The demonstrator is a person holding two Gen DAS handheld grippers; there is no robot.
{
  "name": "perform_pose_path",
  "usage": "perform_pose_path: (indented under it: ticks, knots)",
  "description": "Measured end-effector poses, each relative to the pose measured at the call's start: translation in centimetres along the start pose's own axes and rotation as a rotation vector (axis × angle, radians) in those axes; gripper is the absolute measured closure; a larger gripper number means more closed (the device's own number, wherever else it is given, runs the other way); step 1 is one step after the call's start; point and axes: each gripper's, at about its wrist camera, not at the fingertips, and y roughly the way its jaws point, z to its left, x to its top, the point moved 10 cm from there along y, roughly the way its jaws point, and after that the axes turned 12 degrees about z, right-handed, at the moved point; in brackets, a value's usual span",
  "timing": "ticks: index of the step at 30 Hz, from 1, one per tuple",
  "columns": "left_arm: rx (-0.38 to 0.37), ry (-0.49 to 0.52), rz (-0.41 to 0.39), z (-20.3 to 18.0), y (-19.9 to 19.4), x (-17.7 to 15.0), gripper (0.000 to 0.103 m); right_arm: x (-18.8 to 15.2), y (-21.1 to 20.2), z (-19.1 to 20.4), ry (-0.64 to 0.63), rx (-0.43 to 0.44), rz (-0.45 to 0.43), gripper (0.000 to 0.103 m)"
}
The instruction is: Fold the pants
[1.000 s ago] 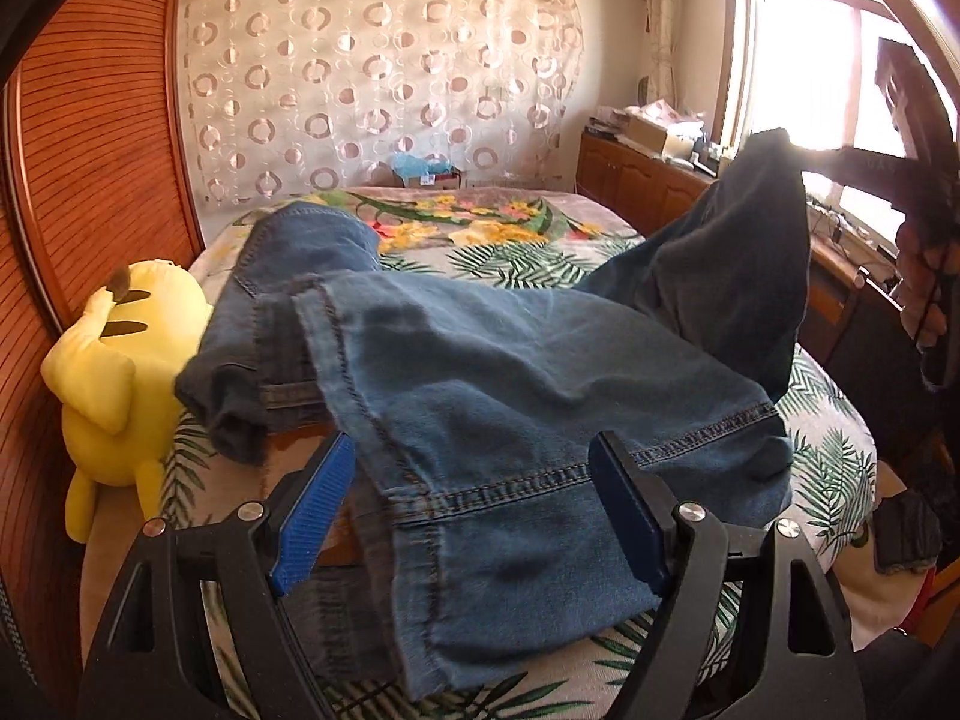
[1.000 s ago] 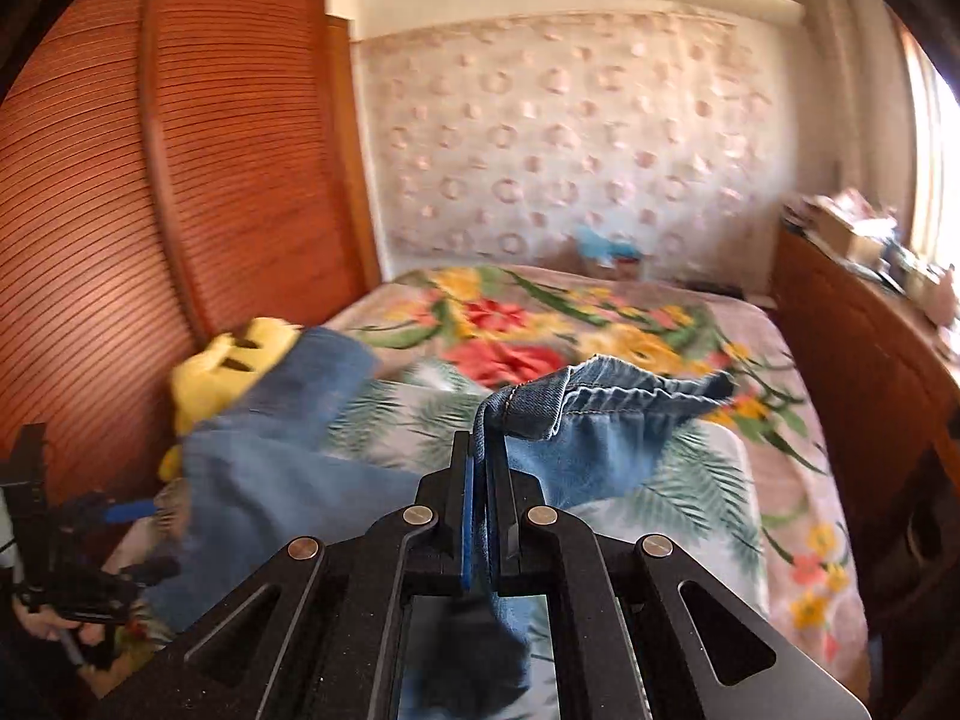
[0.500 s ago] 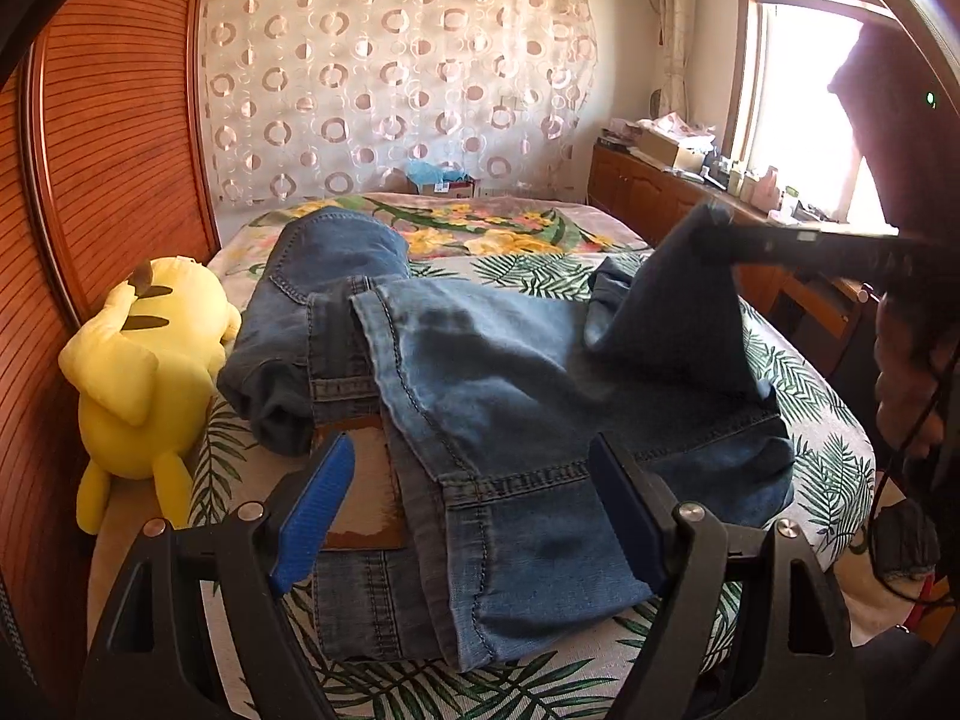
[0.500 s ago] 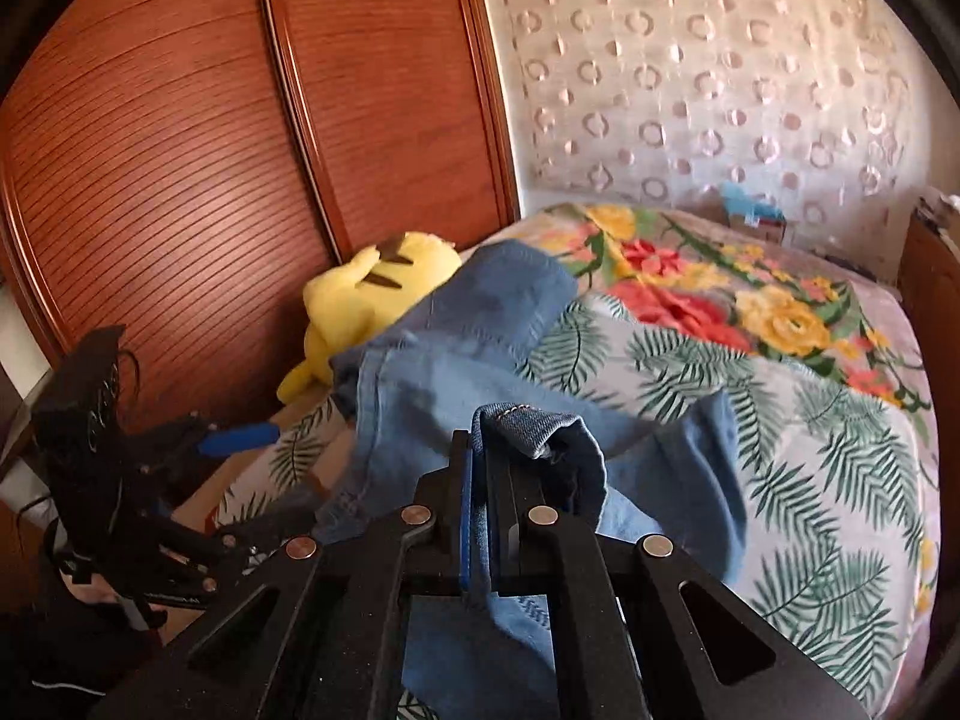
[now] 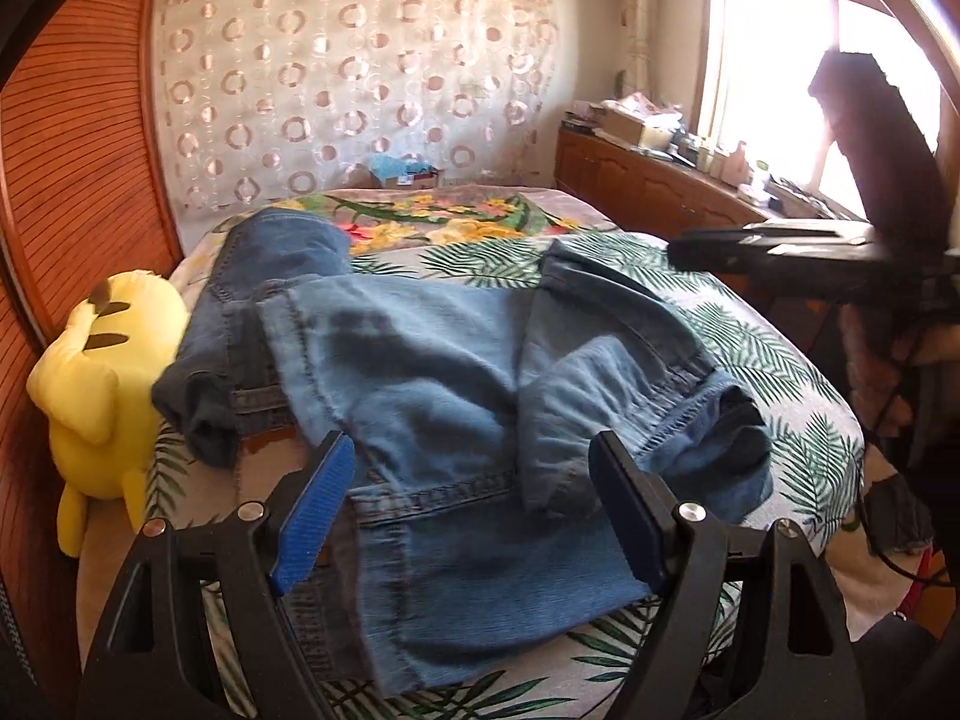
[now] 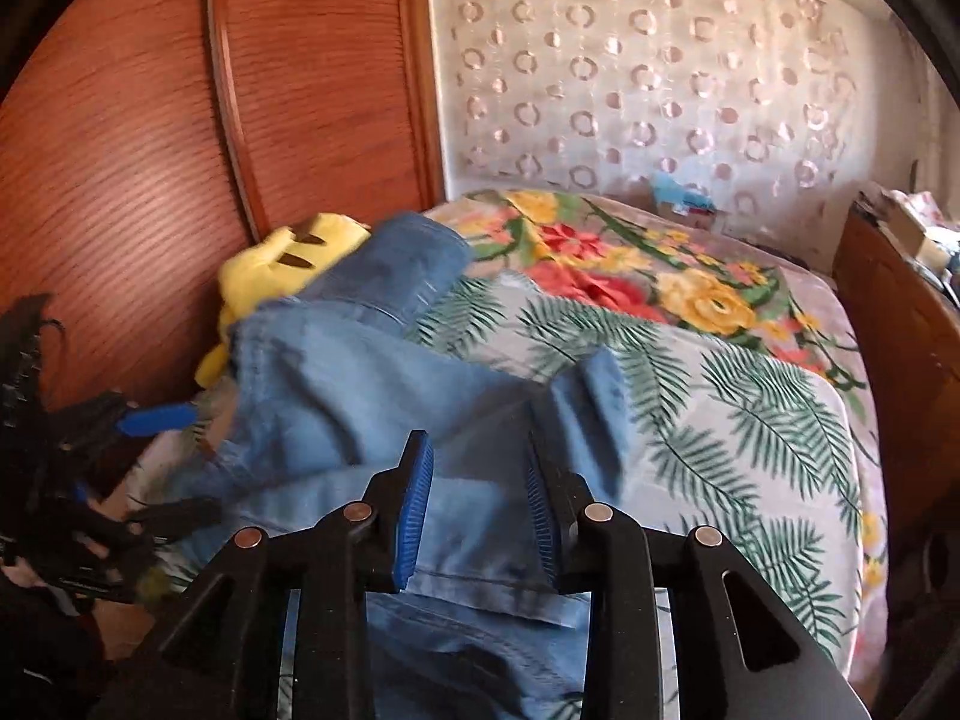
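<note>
Blue denim pants (image 5: 432,378) lie folded and rumpled on the bed, one leg doubled back over the rest. My left gripper (image 5: 474,510) hovers open above the near hem, touching no cloth. The same pants (image 6: 360,396) fill the lower middle of the right wrist view. My right gripper (image 6: 477,510) has its jaws opening just above the denim, and no cloth sits pinched between its blue pads (image 6: 414,510). From the left wrist view the right gripper (image 5: 780,252) shows as a dark bar at the right, clear of the pants.
A yellow plush toy (image 5: 102,384) sits at the bed's left edge against a wooden wardrobe (image 6: 150,138). The floral and fern bedspread (image 6: 720,372) stretches to the far end. A wooden cabinet (image 5: 648,192) with clutter runs under the window on the right.
My right gripper carried the pant leg down and across onto the pile, then its jaws parted and the leg dropped. The left gripper stayed open over the near hem.
</note>
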Motion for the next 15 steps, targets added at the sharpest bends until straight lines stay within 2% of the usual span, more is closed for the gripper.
perform_pose_path:
  ticks: [3,7,11,12,15]
  knots:
    - [-0.026,0.031,0.012,-1.3,0.6,-0.2,0.022,-1.5,1.9,-1.2,0.030,-0.036,0.048,0.071]
    - [-0.042,0.065,0.042,-2.4,1.8,-0.6,0.035,-2.6,3.3,-2.0,0.073,-0.052,0.095,0.071]
    - [-0.018,0.089,0.078,-2.6,3.2,-1.1,0.047,-3.4,3.5,-1.9,0.094,-0.060,0.142,0.069]
    - [-0.012,0.089,0.082,-2.5,3.5,-1.1,0.052,-3.6,3.7,-1.7,0.100,-0.058,0.155,0.069]
    - [-0.017,0.086,0.077,-2.5,3.5,-1.0,0.058,-3.8,3.9,-1.2,0.104,-0.043,0.169,0.069]
